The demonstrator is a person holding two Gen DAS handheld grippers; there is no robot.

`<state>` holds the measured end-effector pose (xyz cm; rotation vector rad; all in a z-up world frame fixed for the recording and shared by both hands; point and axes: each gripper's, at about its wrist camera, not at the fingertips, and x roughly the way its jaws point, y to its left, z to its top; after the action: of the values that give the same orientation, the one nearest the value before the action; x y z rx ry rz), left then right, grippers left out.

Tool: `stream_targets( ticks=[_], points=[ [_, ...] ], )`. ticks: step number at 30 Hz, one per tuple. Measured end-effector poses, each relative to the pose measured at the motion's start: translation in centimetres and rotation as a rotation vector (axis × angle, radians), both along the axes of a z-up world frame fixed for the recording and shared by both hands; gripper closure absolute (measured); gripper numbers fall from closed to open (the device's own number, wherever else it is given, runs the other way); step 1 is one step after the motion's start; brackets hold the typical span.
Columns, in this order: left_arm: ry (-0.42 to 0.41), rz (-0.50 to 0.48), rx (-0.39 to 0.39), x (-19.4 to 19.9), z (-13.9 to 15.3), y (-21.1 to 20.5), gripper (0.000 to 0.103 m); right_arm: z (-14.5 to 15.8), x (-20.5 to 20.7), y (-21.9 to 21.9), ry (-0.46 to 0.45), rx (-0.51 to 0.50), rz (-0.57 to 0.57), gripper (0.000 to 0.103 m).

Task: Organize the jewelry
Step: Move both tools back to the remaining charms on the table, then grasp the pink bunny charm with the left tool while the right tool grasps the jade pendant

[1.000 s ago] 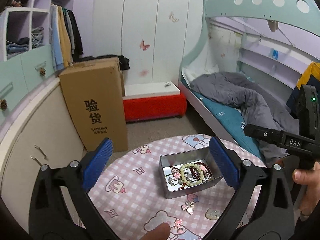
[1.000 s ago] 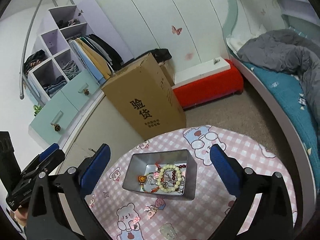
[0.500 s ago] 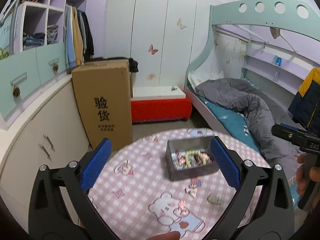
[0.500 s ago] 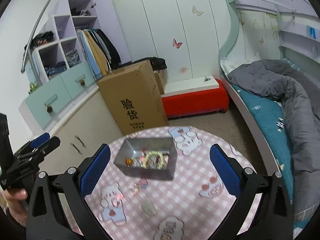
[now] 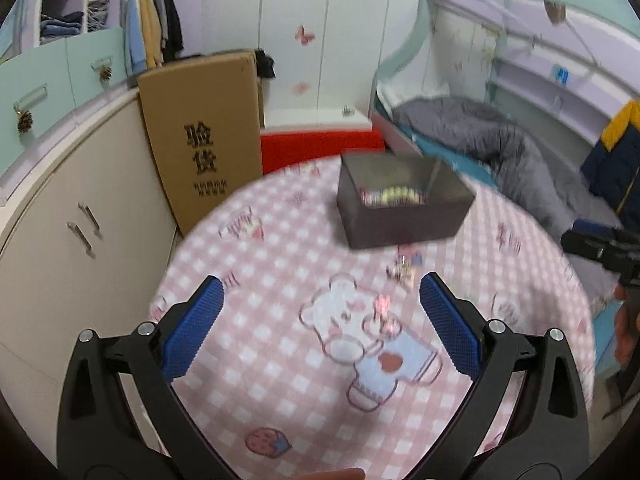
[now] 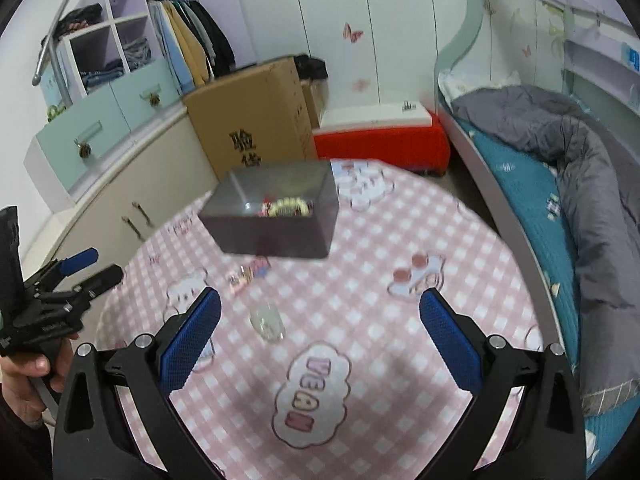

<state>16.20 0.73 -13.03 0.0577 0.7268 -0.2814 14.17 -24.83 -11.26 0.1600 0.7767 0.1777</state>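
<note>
Left gripper [image 5: 320,320] low over pink checked surface [image 5: 256,360], fingers [image 5: 192,332] wide apart, empty. Right gripper [image 6: 320,320] likewise, fingers [image 6: 448,340] apart. Jewelry tin [image 5: 400,210] at 12 o'clock, beaded bracelet [image 5: 396,196] inside; loose trinkets [image 5: 404,268] just before it.

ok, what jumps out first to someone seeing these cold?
The grey metal box near the far side of the pink checked round table, with a pale bead bracelet inside. In front of it, small loose trinkets lie on the cloth. Both grippers, left and right, hang above with jaws wide and empty.
</note>
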Motion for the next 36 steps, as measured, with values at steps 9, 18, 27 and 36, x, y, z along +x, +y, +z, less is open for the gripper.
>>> stream_targets(
  ticks=[9,18,27,36],
  points=[
    [0.080,-0.046,0.098,1.5,-4.7,-3.7,0.007,-2.2,0.0,0.8,0.056,-0.011,0.015,0.007],
    [0.160,-0.095,0.085,3.5,-7.6,-4.9,0.051,-4.5,1.2,2.9,0.095,-0.039,0.069,0.007],
    [0.166,-0.111,-0.049,3.3,-7.4,-3.1,0.091,-7.5,4.1,6.7,0.128,-0.141,0.202,0.043],
    [0.182,-0.108,-0.098,3.8,-7.6,-2.7,0.091,-7.7,2.6,7.5,0.085,-0.157,0.247,0.076]
  ],
)
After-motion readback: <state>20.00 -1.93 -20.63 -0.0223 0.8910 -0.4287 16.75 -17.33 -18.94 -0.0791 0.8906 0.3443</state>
